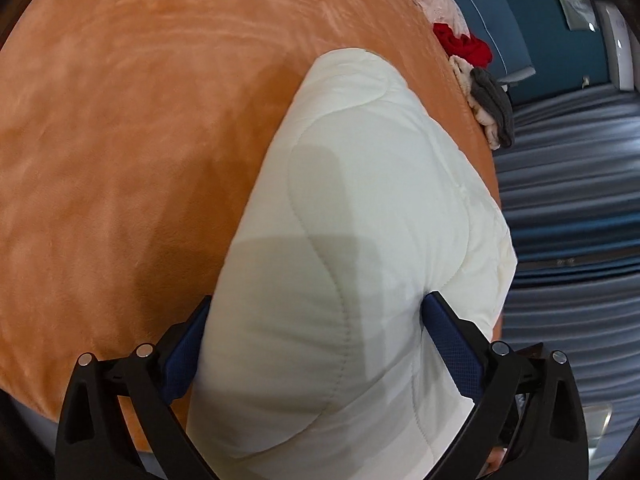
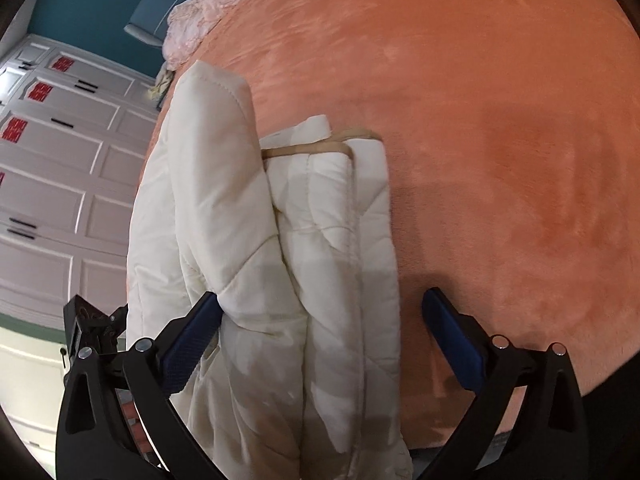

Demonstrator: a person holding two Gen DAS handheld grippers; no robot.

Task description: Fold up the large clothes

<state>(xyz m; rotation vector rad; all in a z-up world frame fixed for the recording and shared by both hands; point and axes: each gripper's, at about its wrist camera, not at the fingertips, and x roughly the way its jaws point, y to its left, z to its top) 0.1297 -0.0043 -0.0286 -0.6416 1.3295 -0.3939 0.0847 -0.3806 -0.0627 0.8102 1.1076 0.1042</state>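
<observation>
Found the white quilt (image 1: pixel 360 180) folded into a thick bundle on the orange bedspread (image 1: pixel 120 140), running from 6 o'clock up toward 1 o'clock in the left wrist view. Had the left gripper (image 1: pixel 320 298) astride its near end, jaws spread as wide as could be, padding bulging into the whole gap and brushing both blue pads (image 1: pixel 452 340). Couldn't call that a squeeze, more a loose straddle.

Spotted a red cloth (image 1: pixel 464 44) and a grey knit piece (image 1: pixel 494 96) heaped at 1 o'clock on the bed's edge, well apart from the bundle.

Over to the right wrist view: saw the quilt (image 2: pixel 200 200) stacked in several layers from 6 o'clock up to 11 o'clock, tan trim peeking between folds near the centre. Caught the right gripper (image 2: pixel 322 295) gaping too, 8 o'clock finger (image 2: pixel 192 340) touching the outer layer, 4 o'clock finger clear of it over bare bedspread (image 2: pixel 500 120). Nothing clamped there.

Noted pink fabric (image 2: pixel 208 8) bunched at 11 o'clock and white wardrobe doors (image 2: pixel 60 140) at 9 o'clock.
</observation>
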